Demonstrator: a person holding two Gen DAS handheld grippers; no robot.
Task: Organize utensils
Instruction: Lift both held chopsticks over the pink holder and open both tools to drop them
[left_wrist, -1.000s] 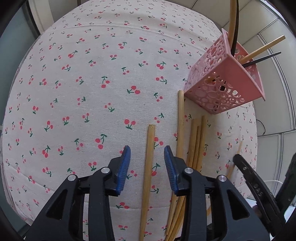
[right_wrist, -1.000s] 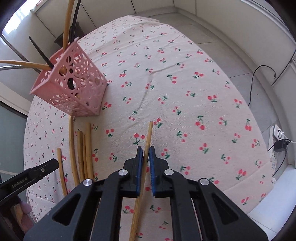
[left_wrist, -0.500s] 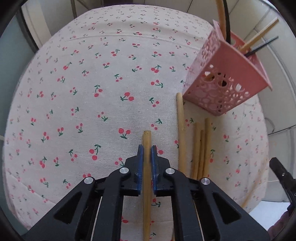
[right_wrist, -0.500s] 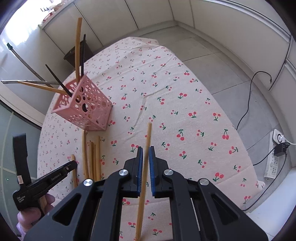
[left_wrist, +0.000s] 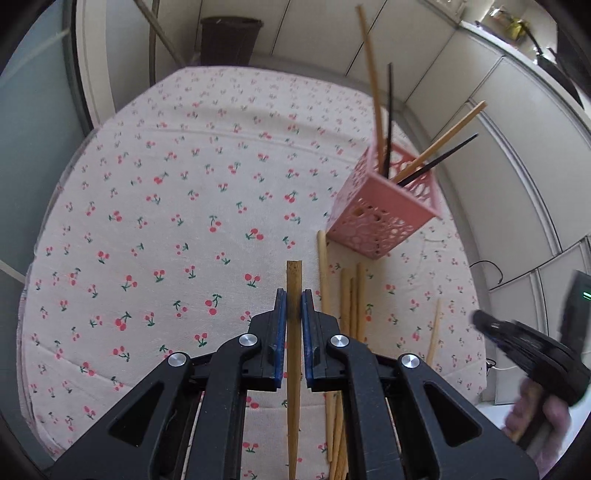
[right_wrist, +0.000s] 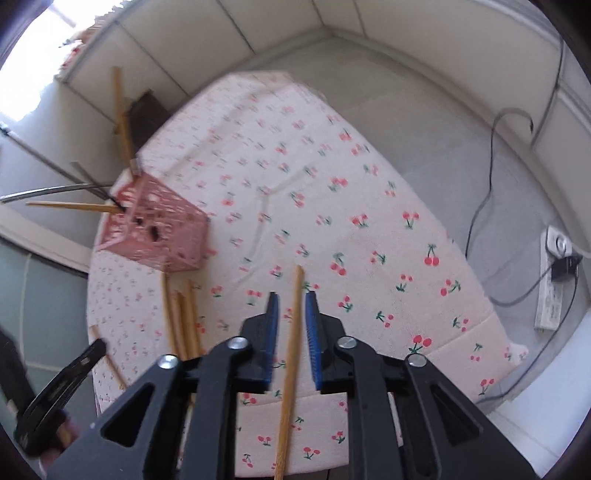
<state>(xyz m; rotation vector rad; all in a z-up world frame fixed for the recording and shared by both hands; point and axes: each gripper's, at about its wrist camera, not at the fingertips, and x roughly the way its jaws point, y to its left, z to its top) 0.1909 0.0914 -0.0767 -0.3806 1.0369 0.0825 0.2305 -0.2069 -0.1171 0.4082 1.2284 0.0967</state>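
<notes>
While two hand-held grippers point down at a round table, the scene reads as follows.

Table: covered by a cream cloth (left_wrist: 177, 192) printed with small red cherries.

Left gripper (left_wrist: 294, 306): its blue pads are closed tight on a flat wooden chopstick (left_wrist: 294, 280), whose blunt end sticks out just past the fingertips while the rest runs back under the gripper.

Right gripper (right_wrist: 291, 314): its jaws are opening; a thin wooden chopstick (right_wrist: 293, 317) stands in the gap between the blue pads, which no longer press on it.

Holder: a pink square basket (left_wrist: 384, 210) with a cut-out pattern stands on the far right of the cloth in the left view; it holds two wooden chopsticks and two black ones, all leaning outward.

Loose chopsticks (left_wrist: 349, 295): several wooden ones lie side by side on the cloth just in front of the basket, one of them reaching almost to its base.

Floor: a white power strip (right_wrist: 552, 280) with a plugged-in cable lies to the right of the table.
</notes>
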